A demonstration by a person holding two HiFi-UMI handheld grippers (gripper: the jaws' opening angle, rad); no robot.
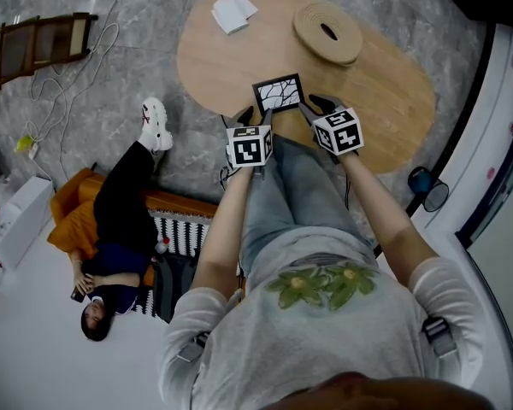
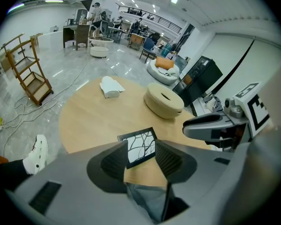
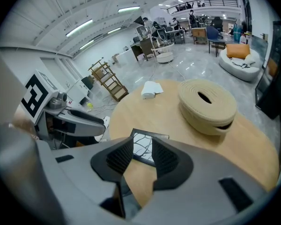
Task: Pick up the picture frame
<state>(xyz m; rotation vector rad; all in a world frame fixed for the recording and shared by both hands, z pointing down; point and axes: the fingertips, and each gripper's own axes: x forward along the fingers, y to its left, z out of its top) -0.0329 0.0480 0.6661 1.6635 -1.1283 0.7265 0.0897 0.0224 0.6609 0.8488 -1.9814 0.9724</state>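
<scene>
Picture frame [image 1: 278, 93], likely light, stiff and breakable, is best pinched at its rim, just beyond both grippers' spread, empty fingers [image 2: 114, 162].

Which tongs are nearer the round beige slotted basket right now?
Right. The right tongs sit on the near side of the round beige slotted basket, just right of the black picture frame. The left tongs are on the frame's other side, farther from the basket.
</scene>
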